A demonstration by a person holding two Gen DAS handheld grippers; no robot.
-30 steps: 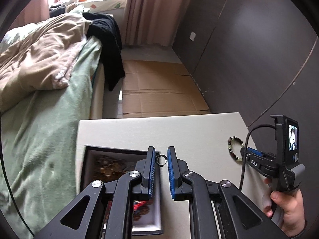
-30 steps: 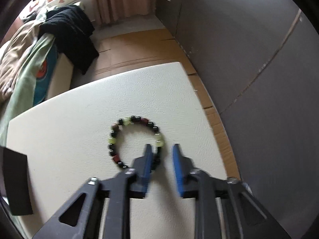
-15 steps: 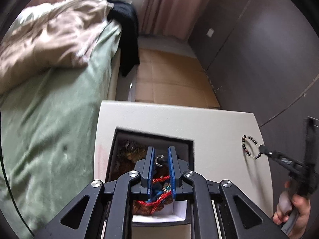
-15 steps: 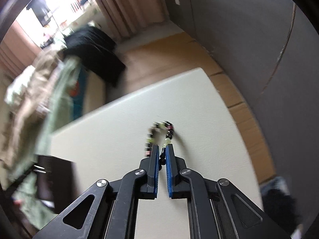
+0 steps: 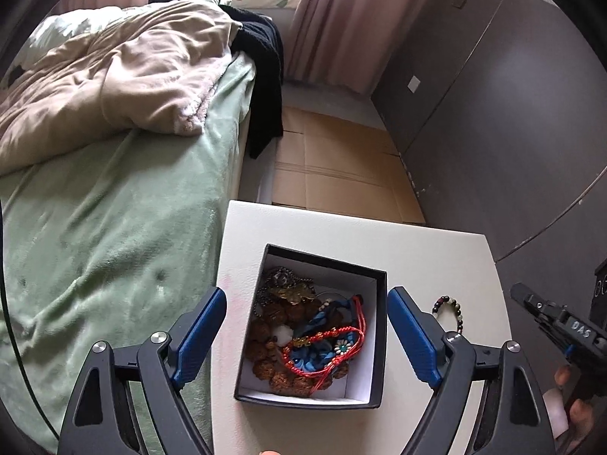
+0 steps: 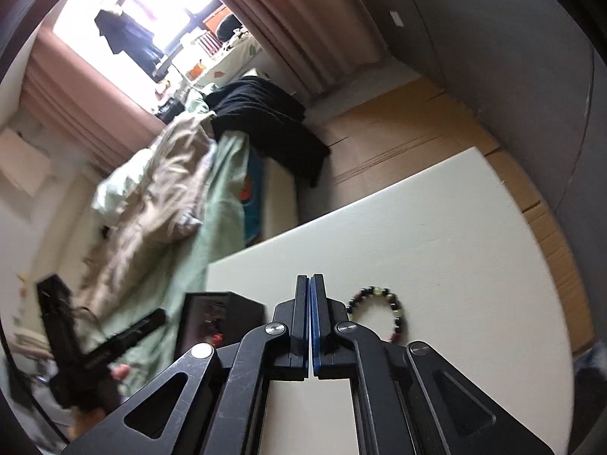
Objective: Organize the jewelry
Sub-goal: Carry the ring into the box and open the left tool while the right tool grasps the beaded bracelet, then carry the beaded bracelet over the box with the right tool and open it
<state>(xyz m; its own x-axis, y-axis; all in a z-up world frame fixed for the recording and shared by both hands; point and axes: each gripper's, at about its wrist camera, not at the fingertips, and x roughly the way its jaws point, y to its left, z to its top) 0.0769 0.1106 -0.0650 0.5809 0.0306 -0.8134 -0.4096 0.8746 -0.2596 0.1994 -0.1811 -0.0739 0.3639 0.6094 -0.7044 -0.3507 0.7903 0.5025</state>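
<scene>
A beaded bracelet (image 6: 381, 313) lies on the white table (image 6: 436, 235) beside the open jewelry box (image 5: 373, 278). The right gripper (image 6: 310, 284) is pressed closed and empty; the left gripper (image 5: 307, 307) gapes wide above the box. A careless regrasp risks scattering beads off-table.

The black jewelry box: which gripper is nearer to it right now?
Left. The left gripper hangs open directly over the black jewelry box; the right gripper is shut, off to the box's right near the beaded bracelet.
</scene>
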